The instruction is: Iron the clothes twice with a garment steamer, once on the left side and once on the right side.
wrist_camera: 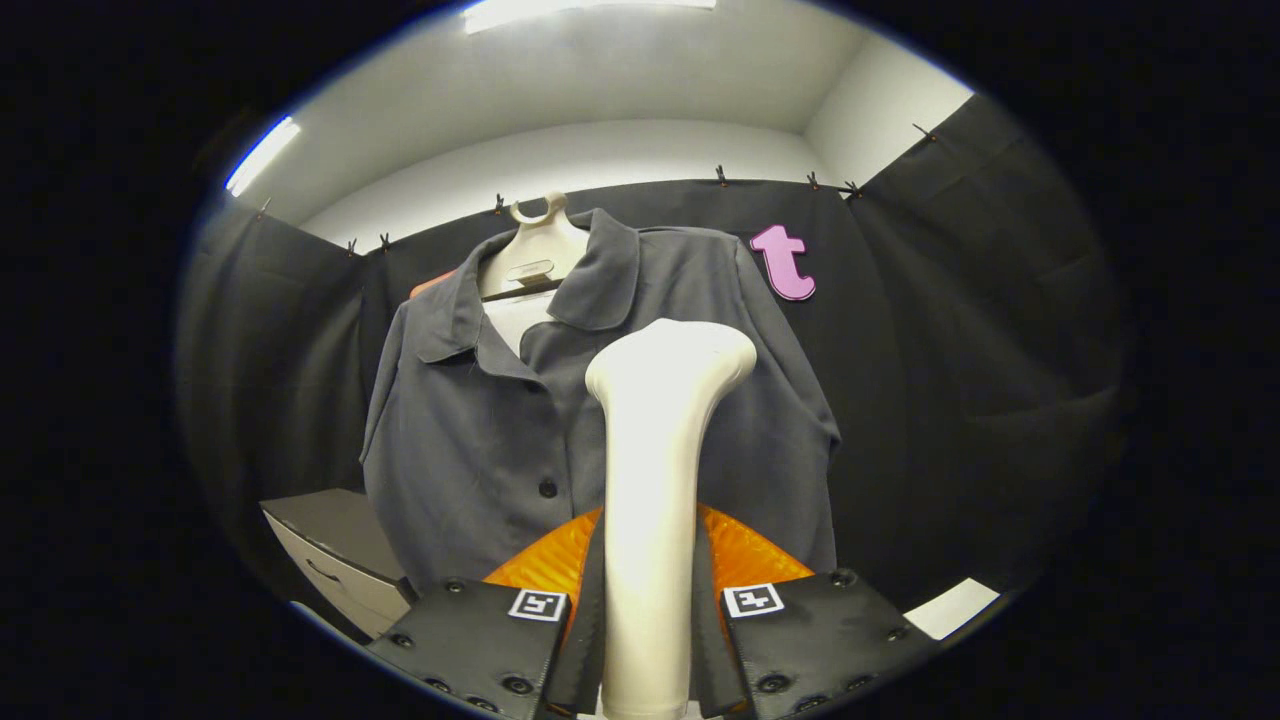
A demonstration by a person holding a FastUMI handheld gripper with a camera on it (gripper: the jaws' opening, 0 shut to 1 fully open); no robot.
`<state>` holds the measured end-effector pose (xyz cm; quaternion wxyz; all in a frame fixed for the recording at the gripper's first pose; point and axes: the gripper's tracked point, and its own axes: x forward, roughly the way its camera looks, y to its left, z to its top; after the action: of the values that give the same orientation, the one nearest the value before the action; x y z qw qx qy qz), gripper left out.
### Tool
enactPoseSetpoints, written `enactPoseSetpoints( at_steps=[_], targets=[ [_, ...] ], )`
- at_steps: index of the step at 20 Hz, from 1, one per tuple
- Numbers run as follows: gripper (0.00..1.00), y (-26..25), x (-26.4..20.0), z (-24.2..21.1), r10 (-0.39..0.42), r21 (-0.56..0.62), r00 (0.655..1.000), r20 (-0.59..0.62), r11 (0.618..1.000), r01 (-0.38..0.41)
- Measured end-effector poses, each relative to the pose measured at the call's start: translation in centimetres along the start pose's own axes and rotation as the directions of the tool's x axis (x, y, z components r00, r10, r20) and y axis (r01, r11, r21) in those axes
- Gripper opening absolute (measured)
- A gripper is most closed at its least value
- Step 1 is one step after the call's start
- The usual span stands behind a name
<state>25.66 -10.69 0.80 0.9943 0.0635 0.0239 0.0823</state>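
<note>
— What sits off to the left?
— A pale cabinet (pixel 335 560) with a drawer handle, low down beside the shirt's hem, well left of the fingers. Behind it hangs the black cloth wall (pixel 280 360).

— And in the middle?
— A grey button-up shirt (pixel 470 440) on a cream hanger (pixel 537 255), collar open, facing the camera. The white garment steamer (pixel 655 470) stands upright straight in front of it, its head tipped toward the shirt's right half and covering part of the placket.

— What is the gripper (pixel 648 610) doing?
— Its two fingers are closed in on the steamer's handle, one pressing each side, so the gap is only the handle's width. Something orange (pixel 745 555) shows just behind the fingers, under the shirt's hem.

— And to the right?
— More black cloth, plus a white patch (pixel 950 607) low down beyond the right finger; I cannot tell what it is.
</note>
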Motion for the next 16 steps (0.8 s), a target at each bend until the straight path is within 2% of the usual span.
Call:
enactPoseSetpoints(
  at_steps=[10, 16],
  targets=[
    [0.43, 0.2, -0.2, -3.4, -0.002, 0.032, 0.999, -0.052, 0.999, 0.004],
    [0.43, 0.2, -2.0, -7.8, -0.011, 0.038, 0.994, -0.113, 0.999, 0.016]
  ],
)
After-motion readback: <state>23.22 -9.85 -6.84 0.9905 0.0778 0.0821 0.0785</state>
